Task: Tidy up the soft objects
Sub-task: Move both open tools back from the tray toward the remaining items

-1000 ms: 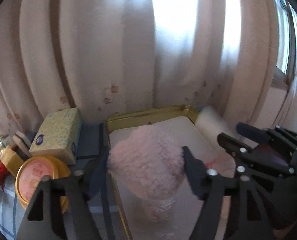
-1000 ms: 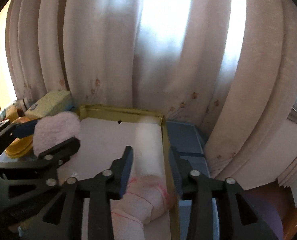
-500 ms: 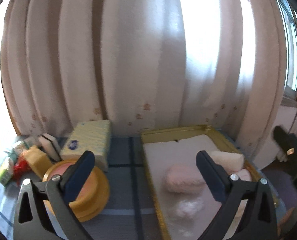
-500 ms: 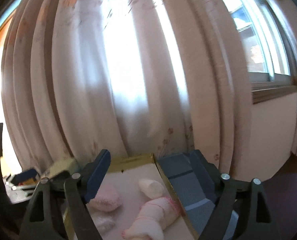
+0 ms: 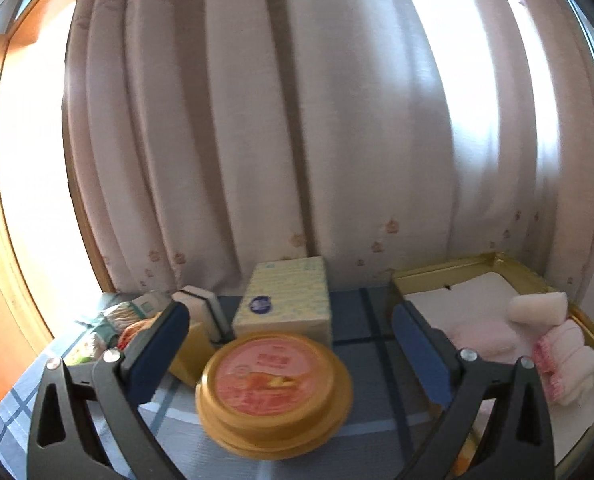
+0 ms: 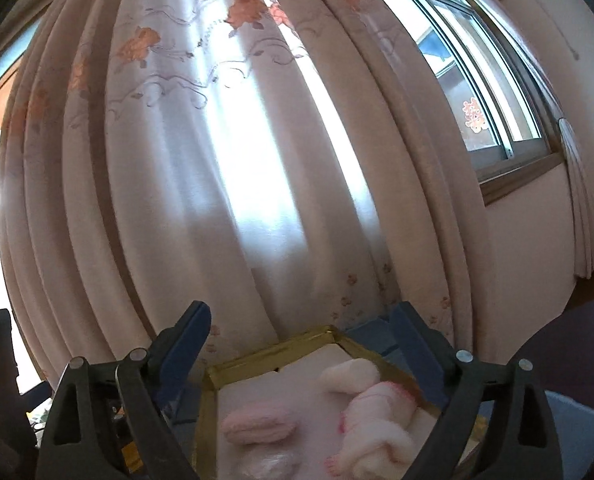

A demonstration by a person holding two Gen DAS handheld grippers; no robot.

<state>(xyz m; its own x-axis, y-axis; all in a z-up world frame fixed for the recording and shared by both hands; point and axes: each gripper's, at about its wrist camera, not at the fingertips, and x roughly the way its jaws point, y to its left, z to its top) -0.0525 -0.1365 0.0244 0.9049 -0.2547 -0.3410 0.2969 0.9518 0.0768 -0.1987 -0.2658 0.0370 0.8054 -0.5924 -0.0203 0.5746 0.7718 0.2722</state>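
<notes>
A gold-rimmed tray (image 6: 211,376) with a white liner holds a pink fluffy pad (image 6: 259,426), a white rolled cloth with pink trim (image 6: 377,412) and a pale tuft (image 6: 273,465). In the left wrist view the tray (image 5: 449,272) is at the right, with the pink pad (image 5: 483,336) and the white roll (image 5: 561,348) in it. My left gripper (image 5: 291,354) is open and empty above a round yellow tin (image 5: 273,384). My right gripper (image 6: 303,354) is open and empty, raised above the tray.
A pale yellow tissue box (image 5: 285,298) stands behind the tin. Small packets and a block (image 5: 201,312) lie at the left on the blue checked tablecloth (image 5: 369,312). Curtains (image 5: 297,120) hang behind. A window (image 6: 485,92) is at the right.
Both grippers let go of the soft items in the tray, opened and pulled back and up. The left gripper swung left over the yellow tin.
</notes>
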